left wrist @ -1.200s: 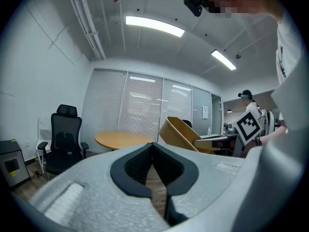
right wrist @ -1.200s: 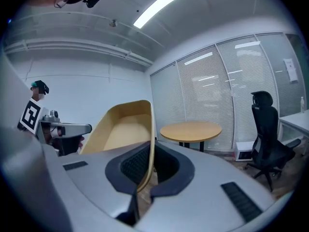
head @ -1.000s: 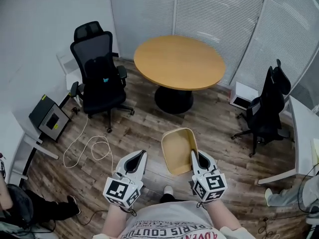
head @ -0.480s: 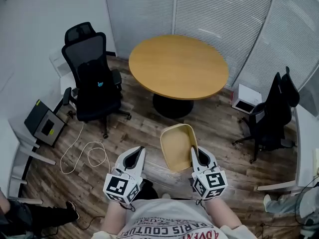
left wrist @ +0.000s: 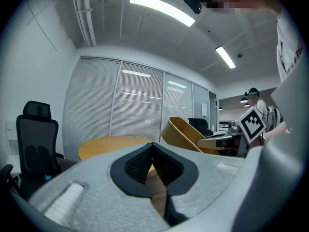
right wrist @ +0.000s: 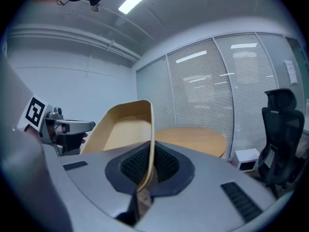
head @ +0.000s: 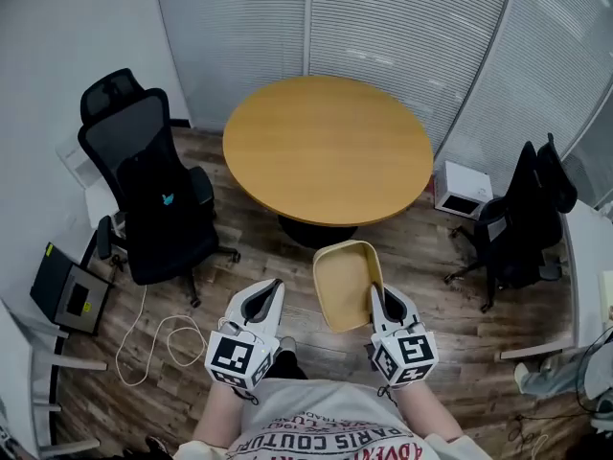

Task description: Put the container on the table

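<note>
Closest to you, your right gripper has its jaws pinched on the right-hand wall of the tan, round-cornered plastic container. In the right gripper view, that thin wall runs straight between the dark pads. Your left gripper carries nothing. Its jaws are pressed together, and the left gripper view shows only floor and desk beyond them.

The container hangs in the air from that one grip, tilted, above the dark wood-plank floor. It is just short of the near edge of the round, light-wood desk. Its inside is bare as far as the views show, so I judge it empty.

The pick-up looks done, but the placing is not. You have yet to bring the container over the desk top, lower it until its base sits flat, and spread the right jaws. The desk top shows nothing on it.

Beyond, a black mesh office chair stands left of the desk, with white slatted blinds behind.
</note>
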`<move>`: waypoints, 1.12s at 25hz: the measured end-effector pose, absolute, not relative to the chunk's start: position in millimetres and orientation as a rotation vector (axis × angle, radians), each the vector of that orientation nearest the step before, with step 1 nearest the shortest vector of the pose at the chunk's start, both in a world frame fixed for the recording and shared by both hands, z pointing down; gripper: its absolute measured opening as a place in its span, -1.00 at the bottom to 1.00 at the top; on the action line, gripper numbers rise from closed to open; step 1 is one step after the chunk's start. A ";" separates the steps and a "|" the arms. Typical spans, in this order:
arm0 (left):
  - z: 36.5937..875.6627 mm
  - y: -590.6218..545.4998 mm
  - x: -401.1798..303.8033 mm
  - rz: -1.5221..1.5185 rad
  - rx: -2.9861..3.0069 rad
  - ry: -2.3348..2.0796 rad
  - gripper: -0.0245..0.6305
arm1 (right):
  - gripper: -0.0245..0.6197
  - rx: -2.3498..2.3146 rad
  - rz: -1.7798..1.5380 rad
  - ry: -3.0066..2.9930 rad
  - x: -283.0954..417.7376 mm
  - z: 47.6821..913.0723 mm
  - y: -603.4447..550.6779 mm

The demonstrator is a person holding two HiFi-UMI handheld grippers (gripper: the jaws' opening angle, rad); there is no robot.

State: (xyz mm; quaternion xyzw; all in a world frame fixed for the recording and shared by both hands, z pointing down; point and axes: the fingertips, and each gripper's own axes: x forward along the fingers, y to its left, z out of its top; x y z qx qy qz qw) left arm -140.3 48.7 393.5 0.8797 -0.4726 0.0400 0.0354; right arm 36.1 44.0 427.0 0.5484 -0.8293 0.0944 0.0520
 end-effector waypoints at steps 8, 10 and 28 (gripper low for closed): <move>396.7 -67.1 -200.5 0.199 2.788 -1.313 -0.91 | -0.89 1.792 0.250 -2.429 -21.0 420.2 -56.1; 400.0 -87.7 -208.0 0.208 2.797 -1.283 -0.91 | -0.89 1.816 0.272 -2.418 -29.7 421.9 -75.9; 423.0 -289.1 -169.6 0.269 2.735 -1.294 -0.91 | -0.89 1.736 0.400 -2.442 4.7 457.6 -290.0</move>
